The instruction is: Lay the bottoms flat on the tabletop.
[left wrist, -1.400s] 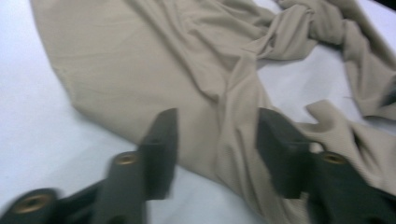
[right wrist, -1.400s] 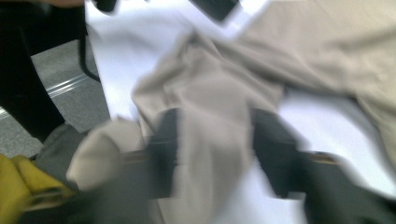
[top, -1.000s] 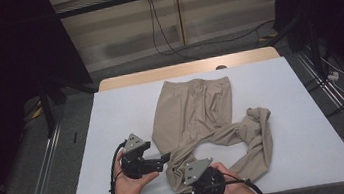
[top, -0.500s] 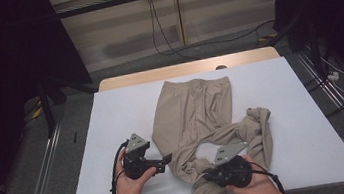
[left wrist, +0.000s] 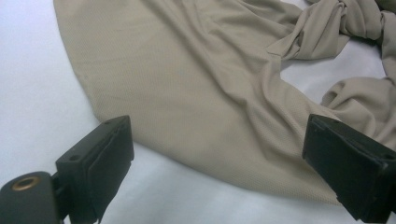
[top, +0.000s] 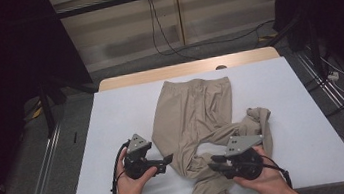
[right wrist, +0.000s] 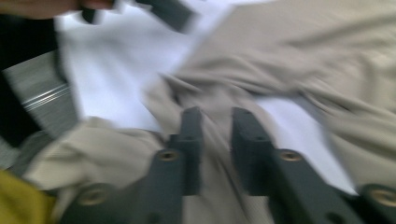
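I have the trousers lying on the white table, waistband at the far edge, one leg running down toward me and hanging over the near edge, the other bunched in a knot out to the right. My left gripper sits just left of the near leg with its jaws wide apart and nothing between them; in the left gripper view the cloth edge lies just ahead of them. My right gripper is over the near leg, and its jaws have just been opening a little from a near-shut pinch; in the right gripper view they stand close together with a narrow gap, cloth beneath them, but the blur keeps me from telling whether any fold is actually caught. That is my main worry: if I pull now on a thin or half-lost pinch, the fabric could slide out and the leg drop further off the near edge, dragging more cloth with it. If I close the left jaws too deep, I may grab two layers and fold in a crease. The bunched right leg could also snag and twist as I tug.
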The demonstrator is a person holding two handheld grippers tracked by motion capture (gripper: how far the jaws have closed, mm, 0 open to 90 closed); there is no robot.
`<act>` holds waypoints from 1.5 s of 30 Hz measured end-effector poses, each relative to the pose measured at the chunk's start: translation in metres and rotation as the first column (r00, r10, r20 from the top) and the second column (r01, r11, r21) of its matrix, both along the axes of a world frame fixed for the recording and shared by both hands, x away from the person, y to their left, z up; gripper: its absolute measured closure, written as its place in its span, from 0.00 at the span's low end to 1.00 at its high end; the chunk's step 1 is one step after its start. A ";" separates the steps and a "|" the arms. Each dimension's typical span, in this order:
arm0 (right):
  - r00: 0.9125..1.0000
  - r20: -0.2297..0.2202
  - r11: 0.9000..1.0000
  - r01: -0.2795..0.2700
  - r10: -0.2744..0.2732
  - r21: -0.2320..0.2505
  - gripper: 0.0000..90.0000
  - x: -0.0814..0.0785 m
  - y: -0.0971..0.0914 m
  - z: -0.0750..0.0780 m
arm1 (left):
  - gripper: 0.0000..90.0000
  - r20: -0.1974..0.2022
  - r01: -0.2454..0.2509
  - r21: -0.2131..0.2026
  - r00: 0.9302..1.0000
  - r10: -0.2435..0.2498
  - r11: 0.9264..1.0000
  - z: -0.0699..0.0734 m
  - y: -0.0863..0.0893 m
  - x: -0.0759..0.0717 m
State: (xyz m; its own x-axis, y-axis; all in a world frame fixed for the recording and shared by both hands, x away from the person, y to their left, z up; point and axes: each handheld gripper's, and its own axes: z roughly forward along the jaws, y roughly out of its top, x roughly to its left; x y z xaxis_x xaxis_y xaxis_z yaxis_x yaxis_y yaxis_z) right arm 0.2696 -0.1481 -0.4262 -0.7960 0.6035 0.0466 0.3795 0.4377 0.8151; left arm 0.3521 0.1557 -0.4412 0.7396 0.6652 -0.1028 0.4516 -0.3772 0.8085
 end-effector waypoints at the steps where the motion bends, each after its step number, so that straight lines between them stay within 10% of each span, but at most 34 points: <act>1: 1.000 0.007 1.000 -0.030 0.030 0.001 0.86 -0.003 0.006 0.001 | 0.10 0.003 0.001 0.004 1.000 -0.001 1.000 0.000 0.000 0.000; 11: 0.979 -0.019 0.975 -0.206 0.205 -0.081 0.97 -0.007 0.062 -0.014 | 0.11 0.002 0.003 0.008 1.000 -0.003 1.000 0.000 0.000 0.000; 19: 0.992 0.053 0.980 -0.107 0.118 -0.165 0.72 0.010 0.061 -0.024 | 0.11 0.000 0.004 0.008 1.000 -0.004 1.000 -0.001 -0.001 0.000; 24: 0.995 0.029 0.982 -0.094 0.100 -0.161 1.00 0.015 0.052 -0.027 | 0.11 -0.006 0.011 0.016 1.000 -0.011 1.000 -0.002 -0.003 0.000; 30: 0.999 0.018 0.997 -0.033 0.035 -0.077 1.00 0.022 0.032 -0.017 | 0.11 -0.008 0.014 0.024 1.000 -0.014 1.000 -0.003 -0.004 0.000; 35: 0.996 -0.002 0.994 -0.094 0.094 -0.048 0.88 0.014 0.033 -0.015 | 0.11 -0.009 0.006 0.026 1.000 -0.005 1.000 -0.003 -0.004 0.000; 42: 0.989 0.004 0.976 -0.146 0.149 -0.160 0.74 0.010 0.057 -0.028 | 0.11 -0.007 0.013 0.027 1.000 -0.013 1.000 -0.002 -0.004 0.000; 45: 0.992 0.004 0.975 -0.125 0.128 -0.182 0.86 0.013 0.059 -0.034 | 0.11 -0.013 0.011 0.022 1.000 -0.011 1.000 -0.003 -0.004 0.000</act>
State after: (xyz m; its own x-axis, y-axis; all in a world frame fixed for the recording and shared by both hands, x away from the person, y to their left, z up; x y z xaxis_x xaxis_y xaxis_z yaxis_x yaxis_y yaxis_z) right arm 0.2825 -0.0895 -0.4601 -0.8664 0.4947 -0.0675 0.2989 0.6223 0.7234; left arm 0.3520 0.1519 -0.4439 0.7454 0.6594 -0.0983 0.4581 -0.3995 0.7940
